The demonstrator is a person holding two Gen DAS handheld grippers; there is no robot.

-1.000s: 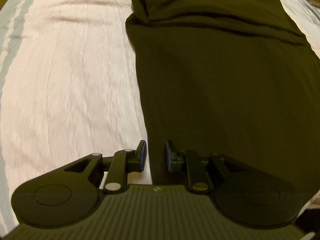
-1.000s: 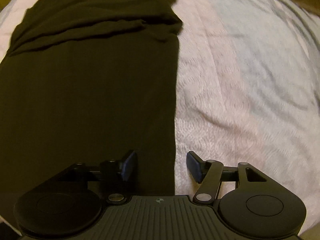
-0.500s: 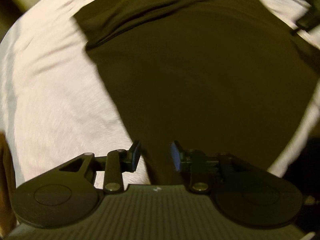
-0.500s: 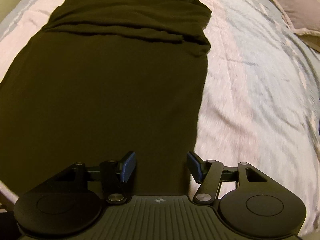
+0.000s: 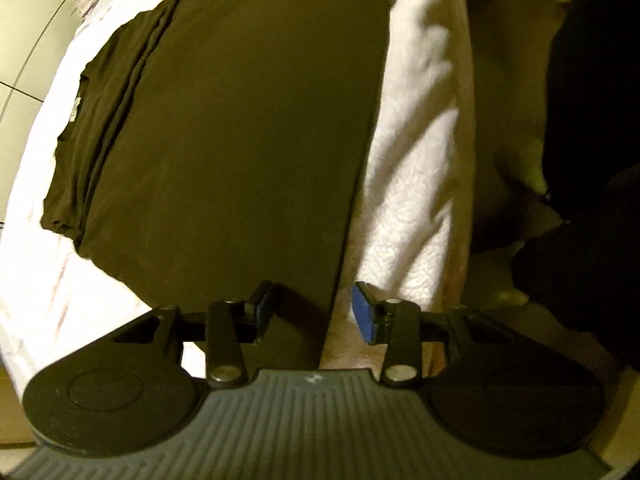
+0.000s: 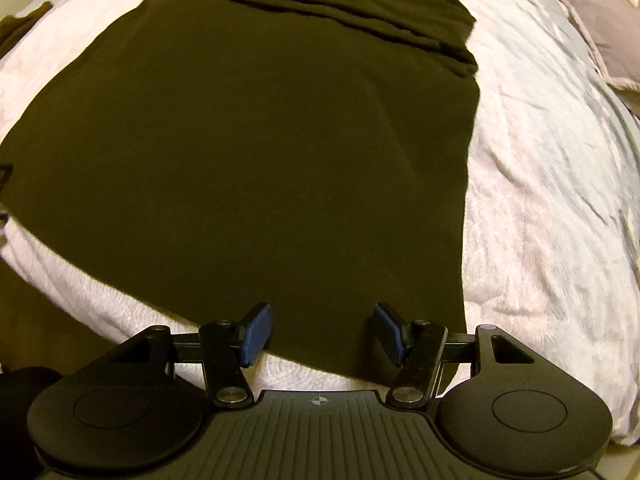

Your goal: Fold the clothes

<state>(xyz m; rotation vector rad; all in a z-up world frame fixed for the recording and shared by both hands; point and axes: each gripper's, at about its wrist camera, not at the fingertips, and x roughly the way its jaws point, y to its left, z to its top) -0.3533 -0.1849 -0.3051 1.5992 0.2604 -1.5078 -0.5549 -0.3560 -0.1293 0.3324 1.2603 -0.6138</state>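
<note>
- A pale bedspread (image 6: 540,200) covers the bed — a pillow (image 6: 600,36) lies toward its far right corner.
- A dark shirt (image 6: 260,140) lies flat across the bed's middle, its hem near the front edge.
- The right gripper (image 6: 320,334) hangs over that hem, jaws apart, nothing pinched.
- The left gripper (image 5: 314,312) straddles the shirt's (image 5: 240,120) hem edge — jaws have just been opening, empty.

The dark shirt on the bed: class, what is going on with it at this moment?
A person holding a gripper in each hand is folding the dark shirt, which lies flat on the pale bedspread with its top part already folded in. Both grippers point down at the hem end. The left gripper has just been opening over the shirt's corner, gripping nothing. The right gripper is open over the hem, apart from the cloth.
</note>
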